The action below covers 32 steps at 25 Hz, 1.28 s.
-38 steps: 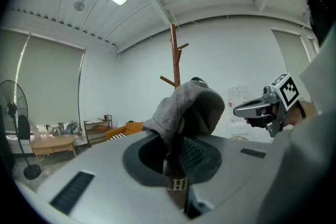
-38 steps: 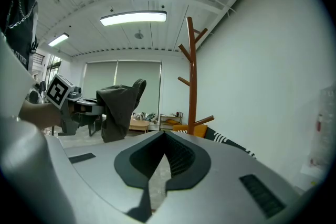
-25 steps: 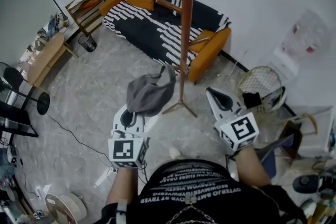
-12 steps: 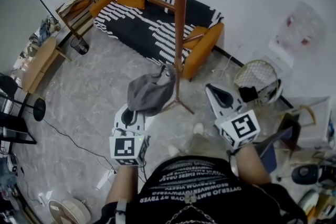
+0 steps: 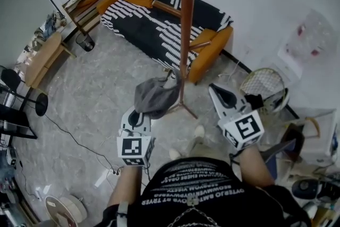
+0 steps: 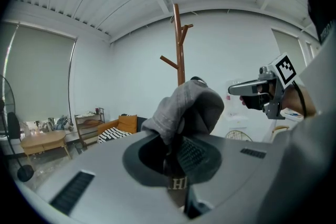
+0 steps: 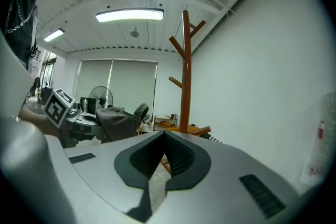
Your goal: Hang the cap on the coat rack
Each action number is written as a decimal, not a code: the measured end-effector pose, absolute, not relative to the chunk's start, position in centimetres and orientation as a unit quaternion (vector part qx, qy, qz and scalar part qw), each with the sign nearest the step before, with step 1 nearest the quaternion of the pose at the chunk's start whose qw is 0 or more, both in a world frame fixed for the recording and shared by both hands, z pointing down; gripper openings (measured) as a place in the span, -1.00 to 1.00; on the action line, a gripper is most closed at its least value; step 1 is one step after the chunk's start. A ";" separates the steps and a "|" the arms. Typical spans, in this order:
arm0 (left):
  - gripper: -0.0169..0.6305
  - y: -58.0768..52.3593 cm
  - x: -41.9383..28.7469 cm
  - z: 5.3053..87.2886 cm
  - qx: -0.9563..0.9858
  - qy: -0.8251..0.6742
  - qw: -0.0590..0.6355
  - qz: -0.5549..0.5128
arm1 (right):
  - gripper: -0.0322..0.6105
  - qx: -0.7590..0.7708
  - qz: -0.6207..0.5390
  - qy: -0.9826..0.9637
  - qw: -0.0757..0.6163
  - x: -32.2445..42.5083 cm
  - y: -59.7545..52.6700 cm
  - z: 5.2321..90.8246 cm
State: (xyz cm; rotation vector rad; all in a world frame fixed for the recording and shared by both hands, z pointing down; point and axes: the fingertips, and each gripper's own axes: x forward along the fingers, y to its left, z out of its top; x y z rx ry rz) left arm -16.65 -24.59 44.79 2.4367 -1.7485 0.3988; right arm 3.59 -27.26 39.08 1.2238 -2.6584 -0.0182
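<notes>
The left tool (image 5: pixel 143 112) was clamped on the grey cap (image 5: pixel 154 98), pinching one bunched fold at its lower edge so that the rest slumped over the jaws. The cap hung just left of the coat rack (image 5: pixel 186 24), close to the pole but apart from it, and, as the left gripper view showed, well below the pegs (image 6: pixel 169 62). The right tool (image 5: pixel 213 91) stood on the other side of the coat rack, its jaws together at the tips with nothing between them.

The main risk, as I judged it, lay in that grip. With the cloth crumpled and the opening collapsed, a peg could meet a wad of fabric and not the hollow of the crown, and the cap would slide off once released. A thin pinch could also give way during the lift to peg height. The coat rack was slender on splayed feet, so a push against the pole or a peg could rock it. The empty right tool could also clip the pole if it came across to help.
</notes>
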 end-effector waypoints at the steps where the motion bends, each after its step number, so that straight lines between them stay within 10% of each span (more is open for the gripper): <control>1: -0.90 -24.9 -16.4 45.2 0.802 -0.578 0.061 0.134 | -0.89 0.413 -0.005 -0.905 0.107 3.7 -27.7 39.1; 32: -0.90 -29.5 -13.1 56.4 0.776 -0.585 0.112 0.209 | -0.89 0.371 0.003 -0.921 0.121 4.8 -34.5 40.5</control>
